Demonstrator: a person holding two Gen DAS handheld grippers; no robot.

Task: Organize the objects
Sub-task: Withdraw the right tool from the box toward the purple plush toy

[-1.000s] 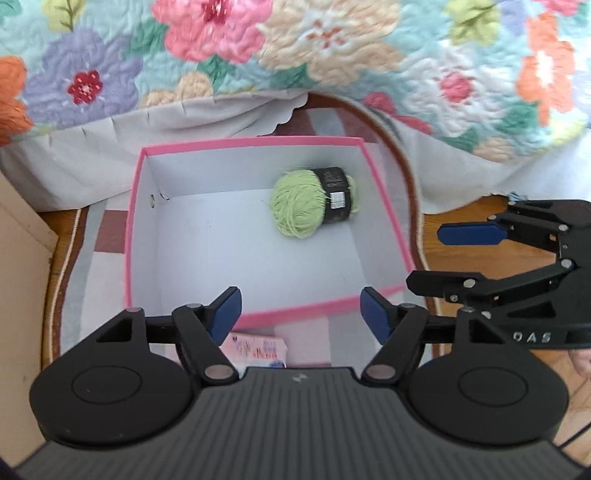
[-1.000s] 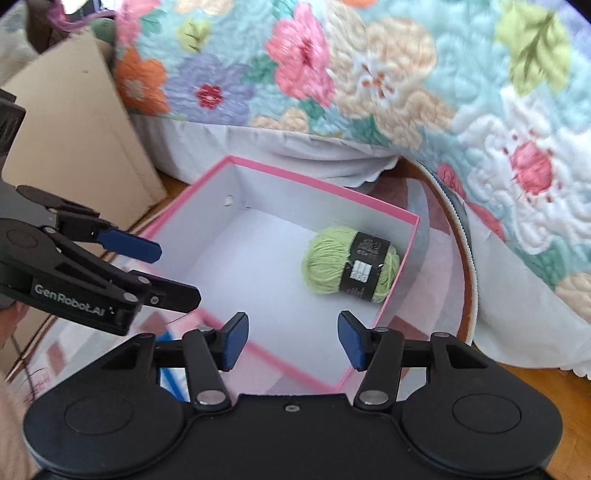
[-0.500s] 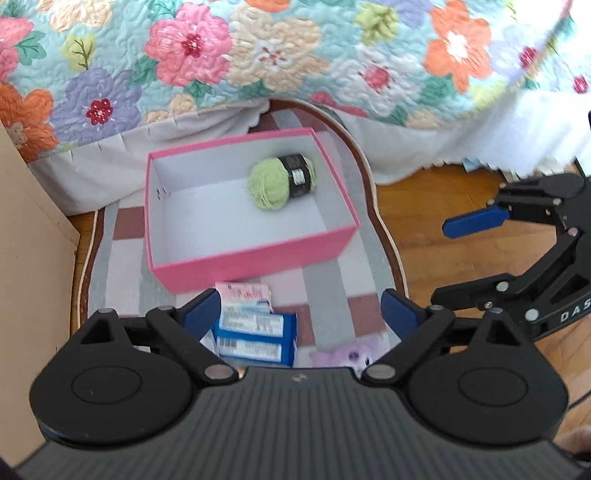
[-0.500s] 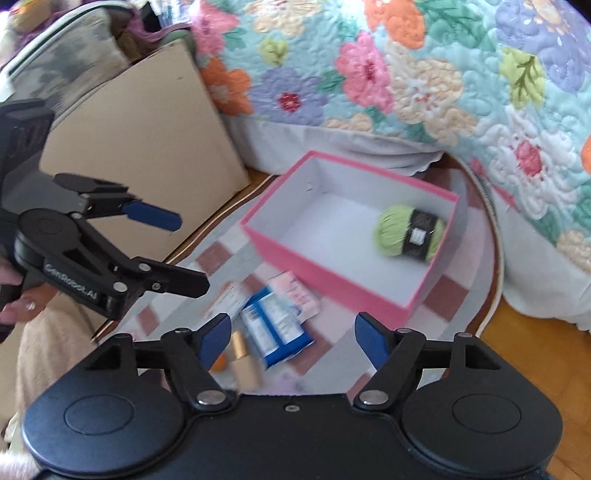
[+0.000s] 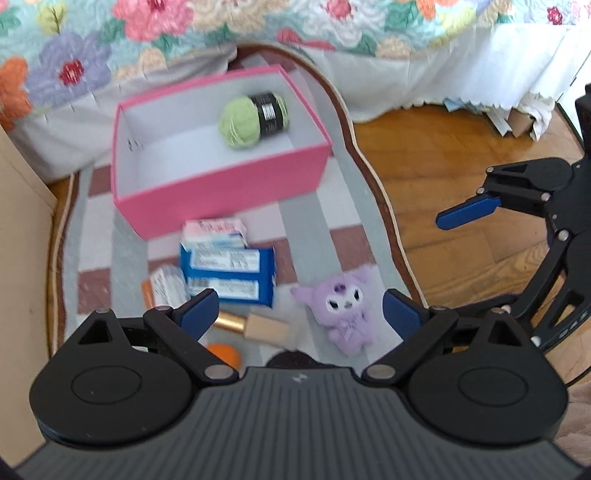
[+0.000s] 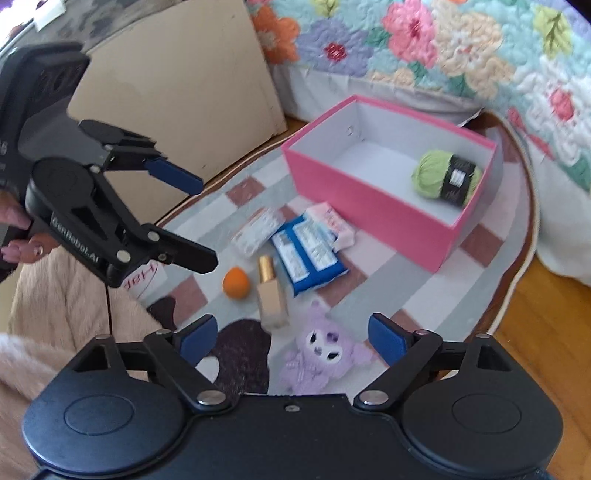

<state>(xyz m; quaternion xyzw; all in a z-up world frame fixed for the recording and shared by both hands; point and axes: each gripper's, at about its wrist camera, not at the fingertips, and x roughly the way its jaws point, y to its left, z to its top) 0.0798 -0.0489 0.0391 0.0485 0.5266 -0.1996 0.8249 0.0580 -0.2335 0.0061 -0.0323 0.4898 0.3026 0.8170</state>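
A pink box (image 5: 221, 192) (image 6: 369, 199) stands on the rug and holds a green yarn ball (image 5: 253, 120) (image 6: 445, 177). In front of it lie a blue packet (image 5: 229, 273) (image 6: 308, 254), small white-pink packs (image 5: 214, 230) (image 6: 332, 223), a foundation bottle (image 5: 255, 326) (image 6: 271, 291), an orange sponge (image 5: 223, 354) (image 6: 236, 282) and a purple plush (image 5: 345, 306) (image 6: 321, 356). My left gripper (image 5: 299, 314) is open and empty above the bottle and plush. My right gripper (image 6: 288, 336) is open and empty above the plush.
The patchwork rug (image 5: 314, 221) lies on a wooden floor (image 5: 424, 155). A bed with a floral quilt (image 5: 184, 33) is behind the box. A cardboard sheet (image 6: 177, 81) leans at the left. A fluffy beige fabric (image 6: 66, 306) lies near me.
Both grippers have pulled back and up from the pink box, staying open. The loose items on the rug have come into view. The yarn stays in the box.
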